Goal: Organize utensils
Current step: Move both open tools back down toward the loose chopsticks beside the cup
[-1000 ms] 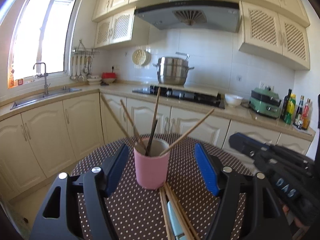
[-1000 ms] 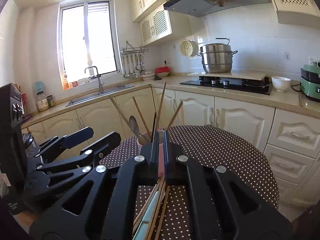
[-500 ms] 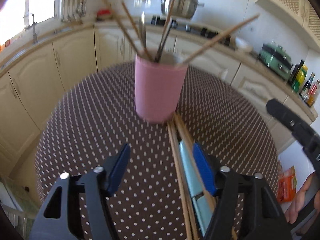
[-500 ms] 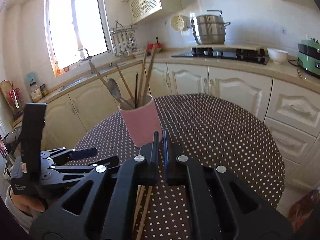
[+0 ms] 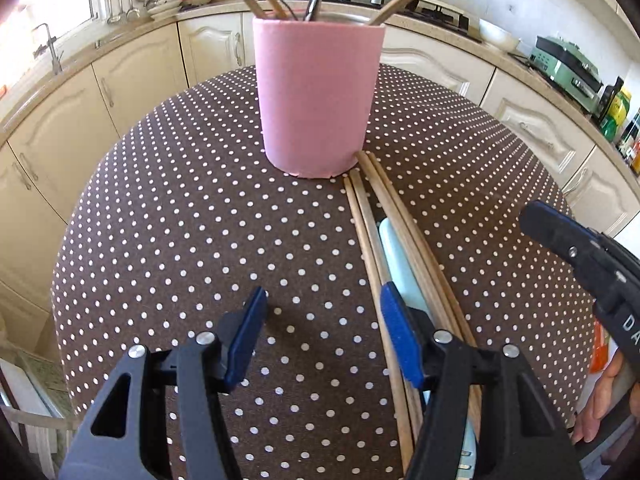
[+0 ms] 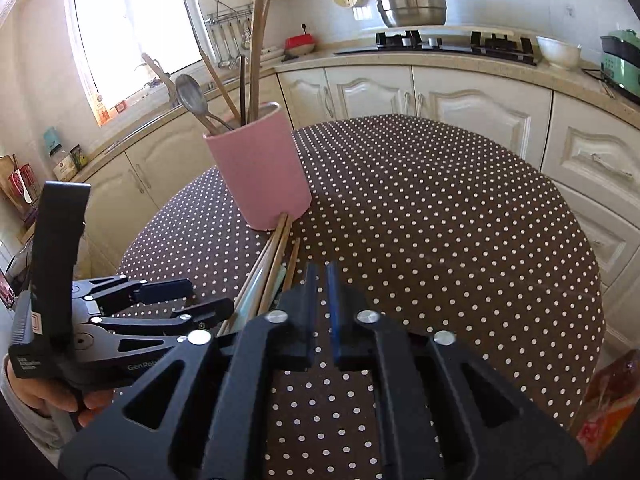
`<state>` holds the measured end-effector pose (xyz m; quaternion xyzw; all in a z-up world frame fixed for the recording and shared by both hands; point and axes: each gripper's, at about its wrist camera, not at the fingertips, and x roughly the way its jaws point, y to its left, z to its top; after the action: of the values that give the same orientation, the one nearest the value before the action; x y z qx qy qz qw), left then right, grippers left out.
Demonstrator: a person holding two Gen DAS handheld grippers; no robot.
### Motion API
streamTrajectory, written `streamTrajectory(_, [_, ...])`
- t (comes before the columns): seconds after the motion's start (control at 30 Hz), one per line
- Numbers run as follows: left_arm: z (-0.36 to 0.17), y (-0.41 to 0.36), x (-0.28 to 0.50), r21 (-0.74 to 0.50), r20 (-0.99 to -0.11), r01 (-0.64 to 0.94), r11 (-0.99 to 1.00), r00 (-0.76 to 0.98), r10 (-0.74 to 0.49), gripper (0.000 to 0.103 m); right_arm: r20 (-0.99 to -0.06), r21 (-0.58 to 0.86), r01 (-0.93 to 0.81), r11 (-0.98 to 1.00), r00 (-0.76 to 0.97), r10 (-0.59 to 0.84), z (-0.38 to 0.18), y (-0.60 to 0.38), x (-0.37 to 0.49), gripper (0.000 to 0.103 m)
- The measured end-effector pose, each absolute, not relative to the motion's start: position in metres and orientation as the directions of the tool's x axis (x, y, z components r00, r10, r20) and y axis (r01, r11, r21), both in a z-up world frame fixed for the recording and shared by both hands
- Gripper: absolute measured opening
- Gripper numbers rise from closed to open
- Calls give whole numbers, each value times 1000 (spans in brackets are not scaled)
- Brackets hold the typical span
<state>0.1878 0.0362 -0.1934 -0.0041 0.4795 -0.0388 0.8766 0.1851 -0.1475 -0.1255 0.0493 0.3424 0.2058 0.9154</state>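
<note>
Wooden chopsticks (image 5: 404, 248) and pale blue utensil (image 5: 398, 256) lay bundled on dotted worktop (image 5: 180, 220), tips touching foot of pink holder (image 5: 318, 92). Holder stood upright, already holding spoon (image 6: 192, 94) and sticks. Left gripper (image 5: 324, 332) apart, empty, right pad over bundle. Right gripper (image 6: 319, 308) jaws just opening, narrow gap, nothing between.
</note>
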Motion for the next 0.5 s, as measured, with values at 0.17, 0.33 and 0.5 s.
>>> streamTrajectory(0.17, [-191,11,194,32,-836,74,997,549,-13,60,-606,219,-346,912,684,406,-129,-146,185,54])
streamTrajectory(0.33, [-190,3,211,52,-839,63,997,543,9,60,-628,211,-337,918,672,392,-133,-144,188,54])
streamTrajectory(0.5, [-190,0,210,46,-859,98,994,512,-11,60,-645,217,-321,922,661,382,-139,-147,192,55])
